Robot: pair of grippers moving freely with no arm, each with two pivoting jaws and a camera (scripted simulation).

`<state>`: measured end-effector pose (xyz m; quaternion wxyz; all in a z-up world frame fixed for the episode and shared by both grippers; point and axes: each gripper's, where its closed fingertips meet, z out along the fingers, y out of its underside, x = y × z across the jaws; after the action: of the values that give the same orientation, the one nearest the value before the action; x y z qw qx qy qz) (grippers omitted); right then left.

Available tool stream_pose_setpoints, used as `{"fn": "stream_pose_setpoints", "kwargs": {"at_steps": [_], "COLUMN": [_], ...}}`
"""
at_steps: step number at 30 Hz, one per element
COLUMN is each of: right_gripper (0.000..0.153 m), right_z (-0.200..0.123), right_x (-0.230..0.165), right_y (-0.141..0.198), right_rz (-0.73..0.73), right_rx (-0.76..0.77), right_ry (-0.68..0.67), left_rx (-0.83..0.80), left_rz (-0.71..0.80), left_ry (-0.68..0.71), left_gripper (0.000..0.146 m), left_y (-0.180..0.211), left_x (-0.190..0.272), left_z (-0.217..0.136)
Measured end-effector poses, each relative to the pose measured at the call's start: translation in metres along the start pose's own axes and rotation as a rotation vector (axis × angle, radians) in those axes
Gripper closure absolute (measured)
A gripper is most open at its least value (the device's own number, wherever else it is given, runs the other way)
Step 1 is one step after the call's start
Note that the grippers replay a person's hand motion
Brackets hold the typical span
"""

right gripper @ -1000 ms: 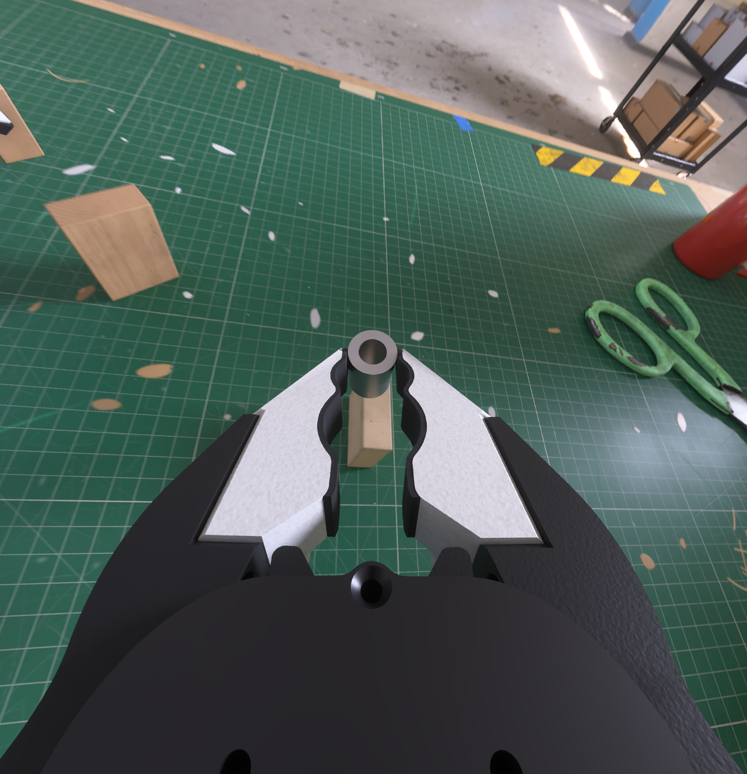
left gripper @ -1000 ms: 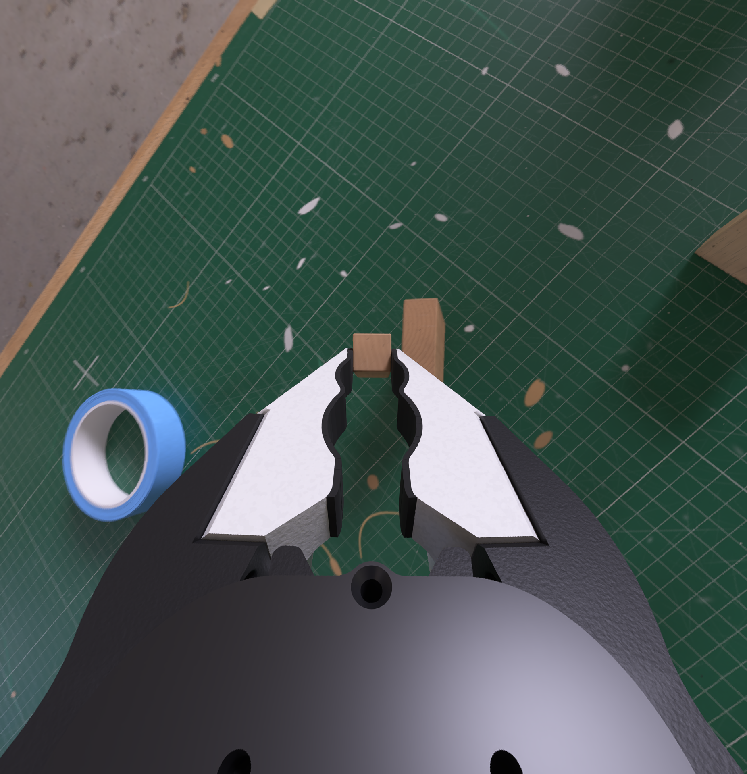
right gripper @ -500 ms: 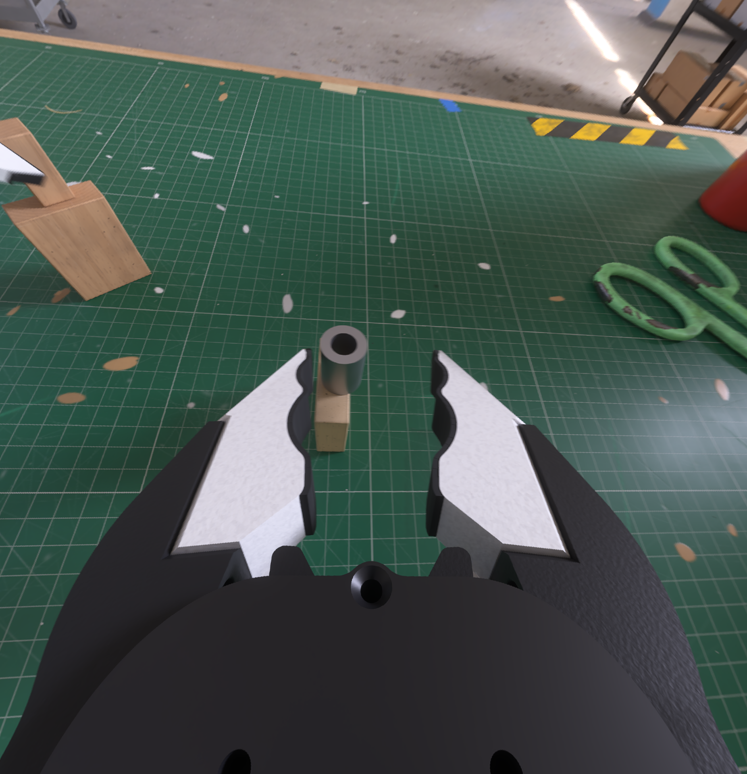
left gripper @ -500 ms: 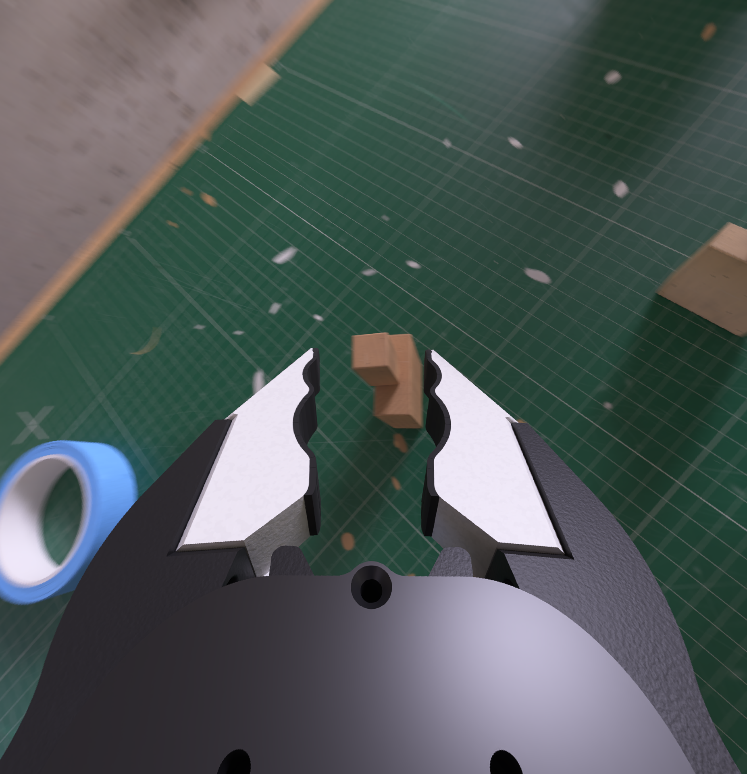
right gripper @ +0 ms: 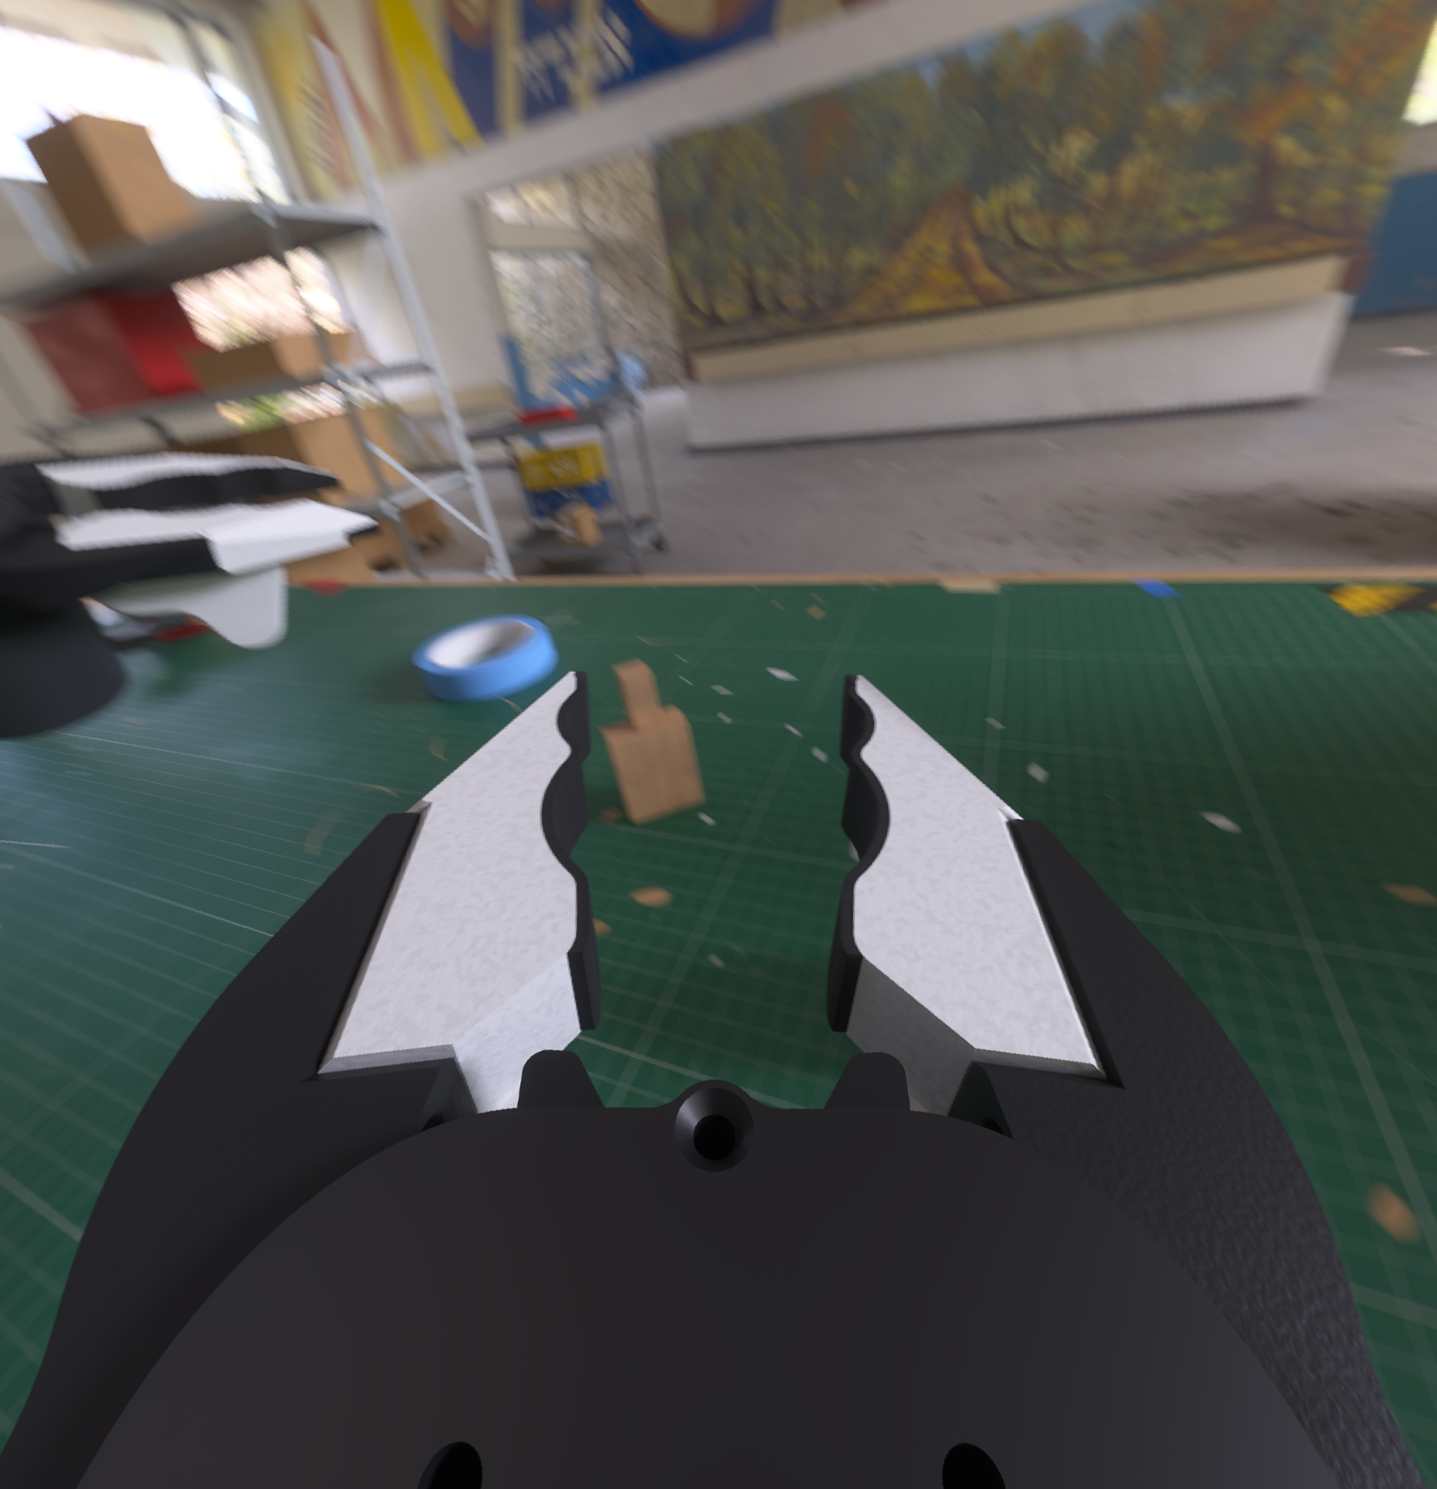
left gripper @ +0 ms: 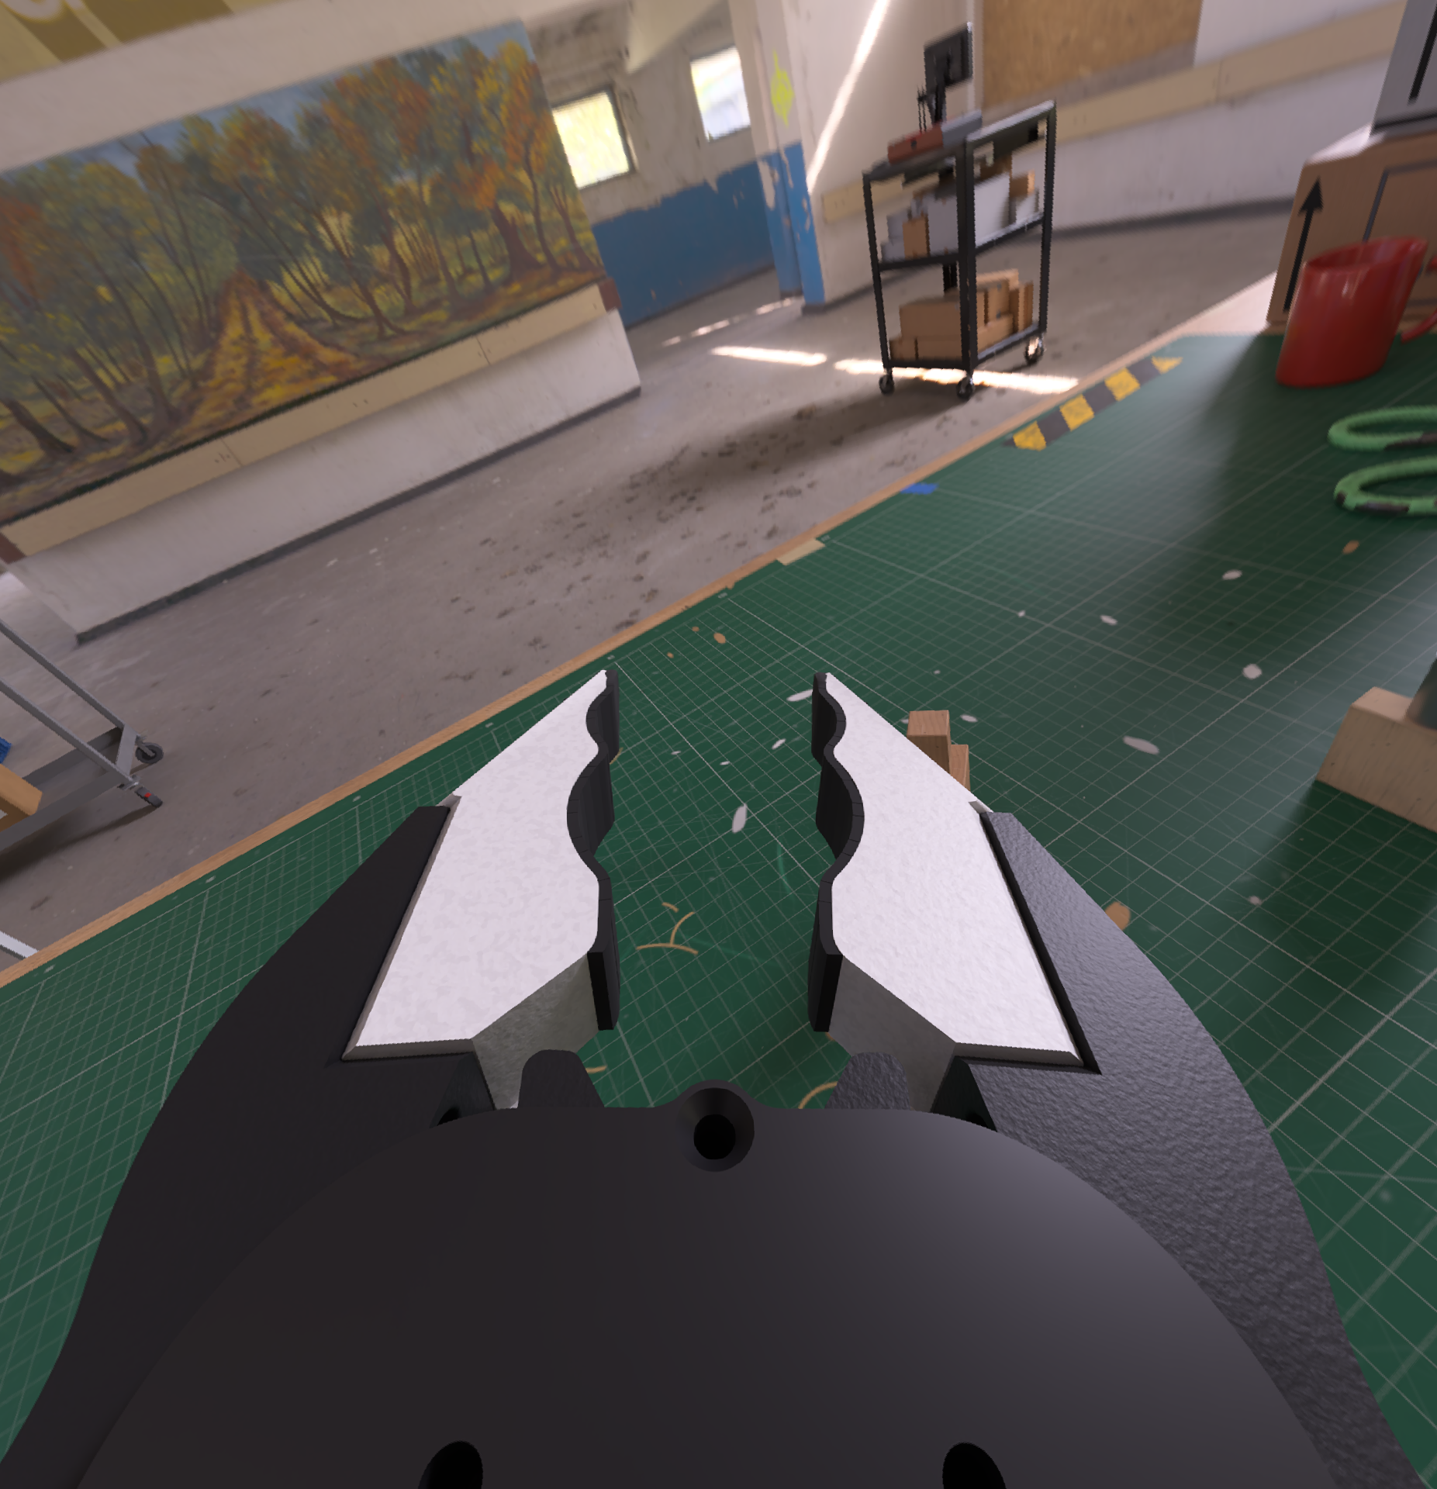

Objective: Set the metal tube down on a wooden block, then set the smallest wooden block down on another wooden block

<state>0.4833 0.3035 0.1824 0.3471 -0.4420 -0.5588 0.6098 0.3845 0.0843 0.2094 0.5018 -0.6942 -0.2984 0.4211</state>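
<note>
Both jaws are gaping wide and empty; the left gripper (left gripper: 715, 705) and right gripper (right gripper: 713, 685) are hovering, the smallest wooden block (left gripper: 929, 732) sitting stacked beyond the left's right finger.

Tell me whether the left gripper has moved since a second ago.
Yes. The left gripper, then shut on the smallest wooden block, is now open and has pulled back and to the left of it; the block sits behind its right finger.

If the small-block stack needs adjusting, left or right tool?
Probably right: the right tool is open with the smallest wooden block ahead between its fingers. The left tool is open too, but aimed past it.
</note>
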Motion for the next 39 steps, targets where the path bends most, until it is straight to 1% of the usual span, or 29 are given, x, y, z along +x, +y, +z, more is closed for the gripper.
{"fn": "stream_pose_setpoints", "kwargs": {"at_steps": [1,3,5,6,9,11,14,16,17,19,22,24,26,28,30,32,36,39], "right_gripper": [0.097,0.114,0.136,0.143,0.148,0.151,0.151,0.15,0.15,0.148,0.146,0.143,0.137,0.123,0.115,0.113,0.11,0.109], "right_z": [0.001,0.004,0.009,0.013,0.025,0.033,0.048,0.055,0.056,0.059,0.061,0.065,0.068,0.069,0.069,0.069,0.069,0.069], "right_x": [-0.012,-0.035,-0.055,-0.065,-0.094,-0.108,-0.123,-0.133,-0.139,-0.148,-0.153,-0.151,-0.151,-0.154,-0.156,-0.156,-0.152,-0.149], "right_y": [-0.009,-0.025,-0.038,-0.04,-0.043,-0.041,-0.022,-0.009,-0.002,0.004,0.007,0.011,0.017,0.024,0.026,0.027,0.029,0.029], "right_rz": [0.013,-0.014,-0.055,-0.078,-0.166,-0.272,-0.463,-0.532,-0.521,-0.434,-0.333,-0.325,-0.31,-0.267,-0.225,-0.199,-0.176,-0.175], "right_rx": [0.042,0.113,0.164,0.167,0.171,0.185,0.105,0.052,0.026,0.0,-0.006,-0.023,-0.065,-0.117,-0.136,-0.136,-0.148,-0.15], "right_ry": [-0.06,-0.171,-0.239,-0.27,-0.355,-0.353,-0.333,-0.335,-0.364,-0.431,-0.504,-0.502,-0.517,-0.566,-0.6,-0.622,-0.642,-0.635], "left_rx": [0.019,0.053,0.081,0.093,0.127,0.135,0.078,-0.056,-0.146,-0.316,-0.517,-0.628,-0.757,-0.902,-1.001,-1.12,-1.266,-1.293], "left_rz": [-0.012,-0.043,-0.075,-0.09,-0.125,-0.143,-0.134,-0.139,-0.157,-0.223,-0.306,-0.36,-0.424,-0.456,-0.483,-0.507,-0.576,-0.606], "left_ry": [-0.008,-0.024,-0.035,-0.041,-0.055,-0.11,-0.237,-0.337,-0.376,-0.436,-0.52,-0.521,-0.504,-0.479,-0.474,-0.477,-0.453,-0.448], "left_gripper": [0.1,0.104,0.112,0.116,0.127,0.136,0.139,0.137,0.135,0.129,0.118,0.114,0.109,0.101,0.1,0.102,0.103,0.102], "left_y": [-0.003,-0.008,-0.012,-0.014,-0.018,-0.015,0.003,0.032,0.05,0.088,0.135,0.161,0.187,0.212,0.233,0.253,0.284,0.298], "left_x": [-0.005,-0.017,-0.033,-0.042,-0.073,-0.101,-0.151,-0.187,-0.204,-0.232,-0.259,-0.266,-0.269,-0.271,-0.276,-0.282,-0.284,-0.285], "left_z": [-0.01,-0.033,-0.06,-0.075,-0.123,-0.158,-0.208,-0.239,-0.254,-0.28,-0.31,-0.32,-0.325,-0.327,-0.326,-0.329,-0.33,-0.326]}}
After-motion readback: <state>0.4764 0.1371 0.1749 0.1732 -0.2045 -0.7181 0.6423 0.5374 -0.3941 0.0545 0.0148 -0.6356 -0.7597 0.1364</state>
